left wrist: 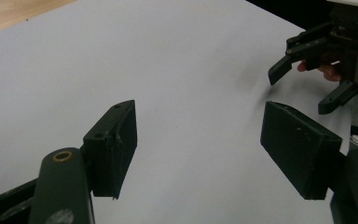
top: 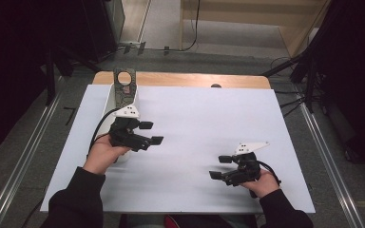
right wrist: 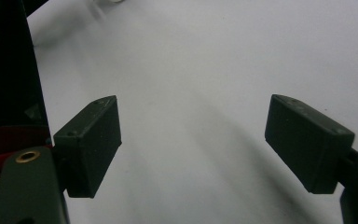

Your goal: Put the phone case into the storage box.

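My left gripper (top: 151, 133) hovers over the left part of the white sheet (top: 199, 118), held in a hand, its jaws pointing right. They stand apart with nothing between them. In the left gripper view, the left gripper (left wrist: 205, 140) frames bare white sheet (left wrist: 177, 70), and the right gripper (left wrist: 303, 88) shows farther off at the upper right. My right gripper (top: 220, 167) is near the sheet's front right, jaws pointing left and spread. In the right gripper view, the right gripper (right wrist: 191, 140) has only white sheet (right wrist: 223, 56) between its jaws.
A white oblong object (top: 119, 102) lies at the sheet's left, behind the left hand, topped by a dark patterned piece with a round hole (top: 124, 84). The wooden table edge (top: 195, 79) shows beyond the sheet. Dark stands and cables flank both sides.
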The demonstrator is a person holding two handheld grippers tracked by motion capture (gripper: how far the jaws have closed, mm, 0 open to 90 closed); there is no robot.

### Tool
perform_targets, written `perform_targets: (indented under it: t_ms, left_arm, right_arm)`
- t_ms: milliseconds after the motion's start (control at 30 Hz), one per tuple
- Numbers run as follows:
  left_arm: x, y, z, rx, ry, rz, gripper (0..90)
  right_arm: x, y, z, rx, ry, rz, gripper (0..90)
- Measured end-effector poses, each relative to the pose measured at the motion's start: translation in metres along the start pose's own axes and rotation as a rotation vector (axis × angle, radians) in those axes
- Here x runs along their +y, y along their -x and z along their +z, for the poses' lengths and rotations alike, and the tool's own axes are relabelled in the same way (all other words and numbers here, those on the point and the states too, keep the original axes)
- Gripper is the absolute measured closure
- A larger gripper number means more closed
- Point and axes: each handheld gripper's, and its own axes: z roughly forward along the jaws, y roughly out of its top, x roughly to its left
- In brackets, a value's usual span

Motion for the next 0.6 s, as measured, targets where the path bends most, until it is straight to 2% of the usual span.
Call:
perform_targets:
  t_ms: [400, 600]
  left_arm:
    - [-0.013, 0.009, 0.010, -0.003, -0.032, 0.025, 26.8]
    - [-0.019, 0.010, 0.012, -0.010, -0.039, 0.020, 26.7]
  right_arm:
    - [0.000, -0.001, 0.000, 0.002, -0.002, 0.001, 17.3]
    - [0.000, -0.001, 0.000, 0.003, 0.000, 0.005, 17.2]
